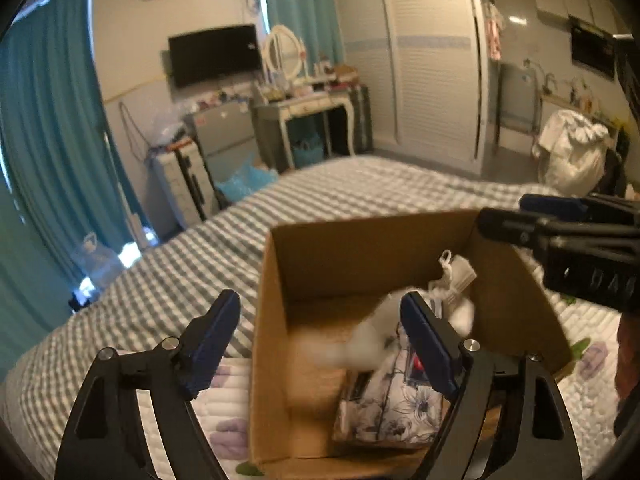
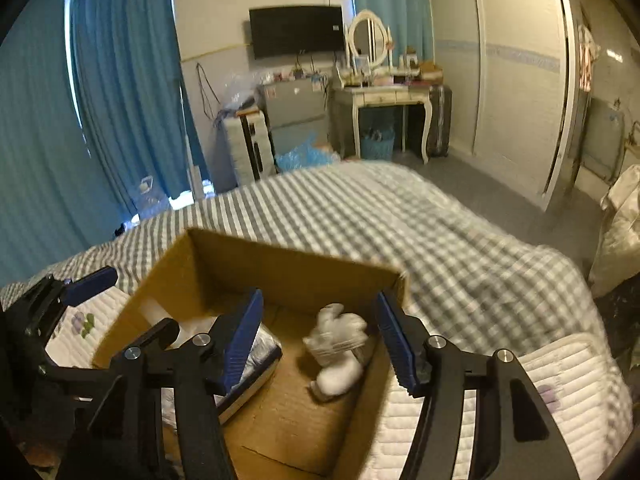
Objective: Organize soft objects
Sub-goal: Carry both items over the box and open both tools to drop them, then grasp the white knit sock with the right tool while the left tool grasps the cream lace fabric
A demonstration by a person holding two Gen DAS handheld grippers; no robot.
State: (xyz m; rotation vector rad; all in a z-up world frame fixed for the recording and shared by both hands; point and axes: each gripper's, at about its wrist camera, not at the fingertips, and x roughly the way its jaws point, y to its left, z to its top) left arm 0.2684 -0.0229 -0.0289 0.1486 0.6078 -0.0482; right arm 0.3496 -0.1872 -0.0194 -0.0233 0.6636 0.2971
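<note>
An open cardboard box (image 1: 360,248) stands on the bed; it also shows in the right wrist view (image 2: 288,268). Inside lie a white plush toy (image 2: 340,352), blurred in the left wrist view (image 1: 372,340), and a floral packaged bundle (image 1: 388,404), seen at the box's left side in the right wrist view (image 2: 252,368). My left gripper (image 1: 320,340) is open and empty, straddling the box's left wall. My right gripper (image 2: 320,340) is open and empty above the plush toy. The right gripper (image 1: 560,236) also reaches over the box's right rim in the left wrist view.
The bed has a grey checked cover (image 2: 400,216) and a white quilted pad (image 2: 560,392). Beyond it stand a dressing table (image 2: 384,96), a drawer unit (image 2: 248,144), a wardrobe (image 2: 512,72) and teal curtains (image 2: 120,100). A white bag (image 1: 576,156) sits at right.
</note>
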